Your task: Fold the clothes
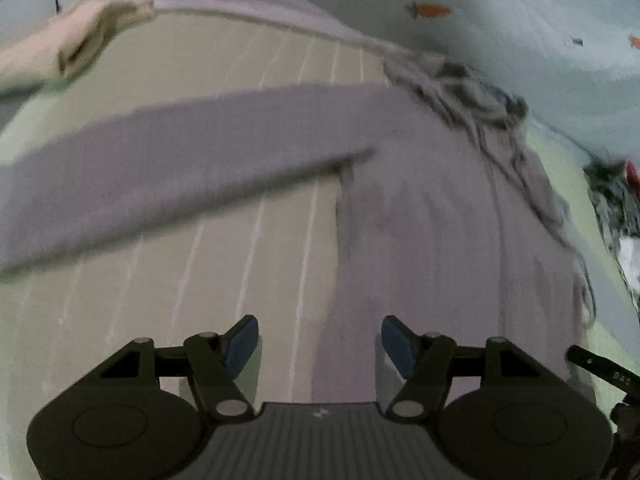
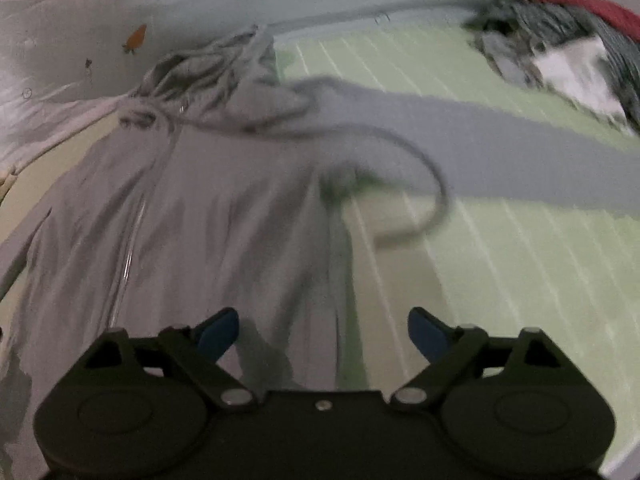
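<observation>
- Lying spread on the bed (image 2: 500, 264), the grey hoodie (image 2: 192, 216) is front up, its zip (image 2: 130, 248) running down the middle of the body
- Both sleeves are out to the sides: the one seen from the left wrist camera, the left-hand sleeve (image 1: 168, 168), stretches flat across the striped sheet, and the right-hand sleeve (image 2: 500, 148) reaches out towards a heap of other clothes (image 2: 560, 40)
- The hood (image 2: 216, 68) is bunched at the far end against the pale quilt (image 2: 80, 8) with its little carrot print; a drawstring (image 2: 424, 184) loops loose over the sheet
- No fold shows on the body or either sleeve, so as it lies the garment is flat and open, and all of the folding is left for it; whether the heap beyond is done or waiting I cannot tell, though it looks rumpled, not stacked
- Its long axis runs away from both claws, hem nearest them and hood farthest, with the sleeves set roughly across that line
- The left claw (image 1: 319, 346) hangs over the near left edge of the body, jaws wide apart and holding nothing
- The right claw (image 2: 323, 336) sits over the near right edge, jaws likewise spread and empty
- Both views are smeared, so fine creases are beyond telling
</observation>
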{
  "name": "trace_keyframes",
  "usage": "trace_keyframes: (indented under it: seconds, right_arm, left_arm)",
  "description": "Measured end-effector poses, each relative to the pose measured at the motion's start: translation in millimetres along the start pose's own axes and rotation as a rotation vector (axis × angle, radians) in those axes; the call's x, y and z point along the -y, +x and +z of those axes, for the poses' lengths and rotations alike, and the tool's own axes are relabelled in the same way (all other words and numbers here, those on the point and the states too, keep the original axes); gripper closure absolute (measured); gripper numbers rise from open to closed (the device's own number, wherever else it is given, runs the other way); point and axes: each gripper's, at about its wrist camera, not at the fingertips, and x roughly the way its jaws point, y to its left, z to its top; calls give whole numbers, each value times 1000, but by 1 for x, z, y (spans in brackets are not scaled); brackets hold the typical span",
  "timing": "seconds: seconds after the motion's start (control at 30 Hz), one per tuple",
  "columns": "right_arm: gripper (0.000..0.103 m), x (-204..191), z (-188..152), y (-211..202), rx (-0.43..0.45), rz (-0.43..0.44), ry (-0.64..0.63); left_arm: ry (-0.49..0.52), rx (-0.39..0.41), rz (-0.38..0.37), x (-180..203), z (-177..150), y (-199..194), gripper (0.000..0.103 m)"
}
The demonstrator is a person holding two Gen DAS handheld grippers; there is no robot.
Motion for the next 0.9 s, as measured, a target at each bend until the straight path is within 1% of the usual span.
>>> trace_keyframes:
  seconds: [0.07,0.13,0.2,0.23,0.27,0.3,0.33,0.37,0.43,0.5,0.53,0.6,0.63,0.7,0.73,0.8,0.83,0.9]
  right_arm:
    - [13,0,-13,-7,-10,22,20]
    - [15,0,-24,-16,-15,29,3]
    - [22,-2,-31,-20,-27,24,-24]
    - [25,-3,-35,-23,-32,25,-38]
    - [37,-3,-38,-26,-30,44,-51]
    - [59,-3,-40,-28,-28,64,-62]
    - [73,-1,-42,-31,-31,86,-69]
    - [88,0,-43,-34,-33,108,-75]
    - [93,3,-42,-43,-20,141,-87]
    - [93,6,-36,-56,10,167,-96]
    - [94,8,-30,-67,45,183,-86]
    - [94,13,-19,-88,108,208,-69]
    - [93,15,-17,-86,103,175,-78]
    - [92,20,-14,-82,93,109,-95]
    - [91,23,-12,-81,88,76,-104]
    - [77,28,-8,-77,79,9,-121]
    - [76,30,-8,-74,69,-23,-127]
    - [74,39,-18,-59,-2,-81,-117]
  left_arm:
    - [-1,-18,-18,2,-17,-1,34]
    - [6,-28,-28,4,-33,-2,36]
    - [12,-32,-40,8,-46,-4,38]
    - [13,-29,-49,10,-51,-6,46]
    - [6,-25,-55,13,-55,-6,56]
    - [-7,-15,-58,14,-58,-7,62]
    - [-22,-4,-59,16,-61,-9,77]
    - [-36,7,-61,18,-64,-10,88]
    - [-33,35,-43,26,-62,-19,90]
    - [18,97,-17,43,-55,-40,91]
    - [31,128,-24,52,-50,-52,91]
    - [64,210,-66,72,-39,-75,92]
    - [81,253,-89,83,-33,-87,91]
    - [172,279,-55,106,-29,-94,89]
    - [195,255,-30,110,-31,-87,84]
    - [230,190,21,115,-37,-70,77]
    - [213,162,27,109,-42,-64,75]
    - [161,106,31,94,-51,-53,74]
